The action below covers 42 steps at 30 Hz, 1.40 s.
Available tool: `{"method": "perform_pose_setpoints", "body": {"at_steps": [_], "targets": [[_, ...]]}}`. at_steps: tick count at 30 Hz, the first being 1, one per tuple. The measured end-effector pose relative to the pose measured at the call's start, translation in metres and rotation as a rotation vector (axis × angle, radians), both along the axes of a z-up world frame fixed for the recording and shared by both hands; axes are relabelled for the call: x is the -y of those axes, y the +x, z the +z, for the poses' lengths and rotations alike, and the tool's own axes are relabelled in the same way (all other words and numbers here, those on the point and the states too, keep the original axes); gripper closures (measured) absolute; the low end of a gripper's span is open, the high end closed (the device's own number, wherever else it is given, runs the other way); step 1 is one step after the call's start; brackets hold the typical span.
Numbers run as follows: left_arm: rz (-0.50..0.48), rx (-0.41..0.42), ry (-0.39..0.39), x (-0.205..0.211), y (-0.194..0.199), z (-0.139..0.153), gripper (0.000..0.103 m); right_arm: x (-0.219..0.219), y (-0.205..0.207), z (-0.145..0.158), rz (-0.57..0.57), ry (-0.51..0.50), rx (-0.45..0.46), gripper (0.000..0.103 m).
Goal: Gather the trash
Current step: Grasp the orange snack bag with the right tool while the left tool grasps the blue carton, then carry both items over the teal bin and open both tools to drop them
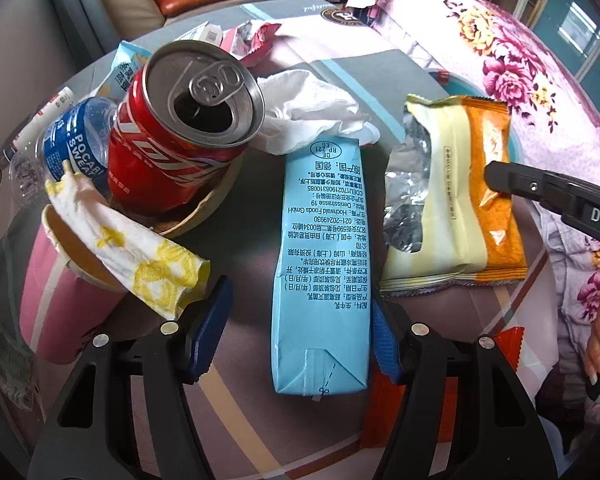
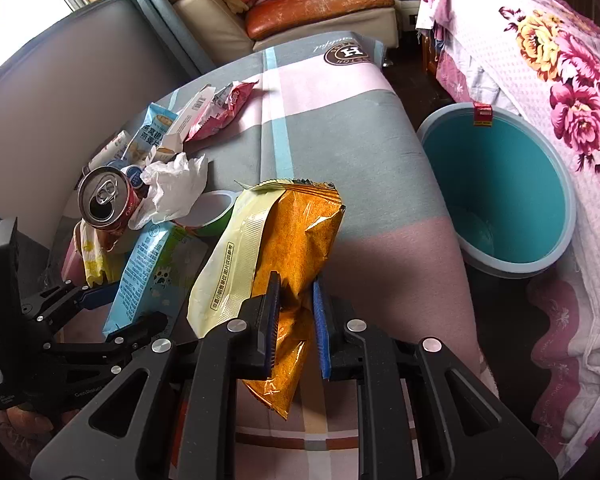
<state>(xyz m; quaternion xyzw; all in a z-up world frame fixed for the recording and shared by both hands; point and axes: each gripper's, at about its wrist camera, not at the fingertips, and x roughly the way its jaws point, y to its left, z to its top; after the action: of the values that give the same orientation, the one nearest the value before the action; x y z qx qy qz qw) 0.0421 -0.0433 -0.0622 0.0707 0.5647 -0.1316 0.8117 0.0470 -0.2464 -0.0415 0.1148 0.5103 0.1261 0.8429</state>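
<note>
My right gripper point(image 2: 296, 320) is shut on an orange and cream snack wrapper point(image 2: 292, 248), which also shows in the left wrist view point(image 1: 460, 200) with the right gripper's finger at its edge. My left gripper point(image 1: 300, 332) is open around the lower end of a light blue milk carton point(image 1: 320, 264) lying flat; the right pad touches its side, the left pad stands apart. The carton also shows in the right wrist view point(image 2: 148, 268). A teal bin point(image 2: 504, 196) stands on the floor to the right of the table.
A red soda can point(image 1: 180, 132), a crumpled white tissue point(image 1: 308, 116), a Pocari Sweat bottle point(image 1: 72, 148), a pink paper cup point(image 1: 60, 280) with a yellow-patterned napkin point(image 1: 140, 264), and more wrappers point(image 2: 216, 108) crowd the table's left. A floral-covered bed point(image 2: 560, 80) lies right.
</note>
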Motion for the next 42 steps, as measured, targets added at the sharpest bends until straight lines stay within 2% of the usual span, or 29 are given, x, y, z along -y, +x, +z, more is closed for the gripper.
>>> {"method": "perform_pose_setpoints", "body": {"at_steps": [1,2,3,4,8,15,18,22,27,33,37,42], "targets": [[-0.001,-0.003,0.009,0.003,0.003,-0.004,0.038,0.002,-0.001,0.001,-0.005,-0.002,0.006,0.088],[-0.001,-0.001,0.022,0.005,0.004,-0.007,0.043,0.006,0.000,0.002,-0.012,0.000,0.011,0.088],[0.003,-0.002,0.037,0.008,0.006,-0.010,0.057,0.009,0.000,0.003,-0.018,0.003,0.014,0.088],[0.017,0.010,0.049,0.009,0.005,-0.010,0.063,0.012,-0.001,0.003,-0.025,0.003,0.017,0.088],[0.022,0.023,0.035,0.012,-0.001,0.006,0.064,0.028,-0.004,0.009,-0.050,0.006,0.042,0.088],[0.013,0.076,-0.054,0.017,-0.007,0.057,0.063,0.050,-0.004,0.022,-0.088,0.035,0.095,0.088],[-0.015,0.103,-0.072,0.032,0.001,0.075,0.063,0.066,-0.001,0.033,-0.124,0.044,0.133,0.088],[-0.086,0.127,-0.045,0.072,0.021,0.084,0.063,0.099,0.004,0.045,-0.206,0.039,0.177,0.088],[-0.193,0.093,-0.029,0.134,0.052,0.073,0.063,0.150,0.007,0.052,-0.331,-0.022,0.213,0.088],[-0.309,0.048,0.003,0.206,0.078,0.042,0.063,0.198,0.011,0.044,-0.445,-0.060,0.209,0.088],[-0.340,0.004,-0.012,0.236,0.093,0.022,0.063,0.217,0.016,0.033,-0.488,-0.080,0.189,0.088],[-0.344,-0.033,-0.025,0.254,0.112,0.004,0.063,0.233,0.023,0.018,-0.522,-0.101,0.156,0.088]]}}
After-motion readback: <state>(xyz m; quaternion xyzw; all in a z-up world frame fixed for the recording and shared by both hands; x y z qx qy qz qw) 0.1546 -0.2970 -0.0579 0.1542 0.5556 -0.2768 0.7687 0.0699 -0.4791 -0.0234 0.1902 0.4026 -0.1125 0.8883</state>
